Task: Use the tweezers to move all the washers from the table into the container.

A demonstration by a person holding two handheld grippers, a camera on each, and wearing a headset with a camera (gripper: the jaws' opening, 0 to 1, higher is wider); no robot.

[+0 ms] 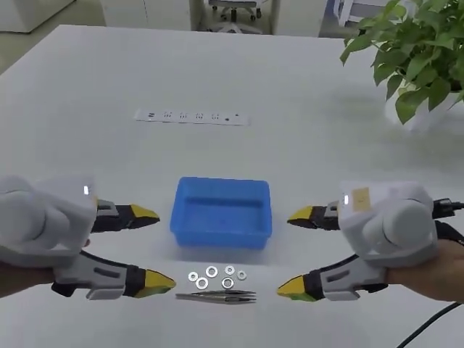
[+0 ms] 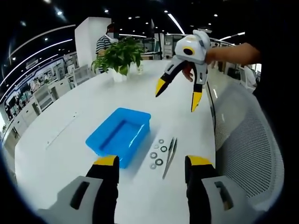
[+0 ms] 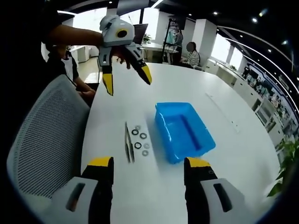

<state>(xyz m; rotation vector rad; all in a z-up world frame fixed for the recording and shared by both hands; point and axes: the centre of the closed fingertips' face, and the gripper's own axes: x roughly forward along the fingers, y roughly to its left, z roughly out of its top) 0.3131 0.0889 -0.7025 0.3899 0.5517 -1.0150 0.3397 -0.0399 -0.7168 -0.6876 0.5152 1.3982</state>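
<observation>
On the white table [image 1: 109,167], a loose cluster of washers [image 1: 216,276] lay just in front of the blue container [image 1: 221,210], with the tweezers [image 1: 216,296] flat on their near side. The left gripper [image 1: 164,249] and the right gripper [image 1: 285,254] hovered on either side, each with jaws spread wide and holding nothing. A potted plant [image 1: 417,51] stood at the far right.

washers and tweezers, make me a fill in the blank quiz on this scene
The container is ___ in colour.
The washers lie between the container and the ___.
The left hand-held gripper and the right hand-held gripper are both ___.
Missing: blue; tweezers; open.
</observation>
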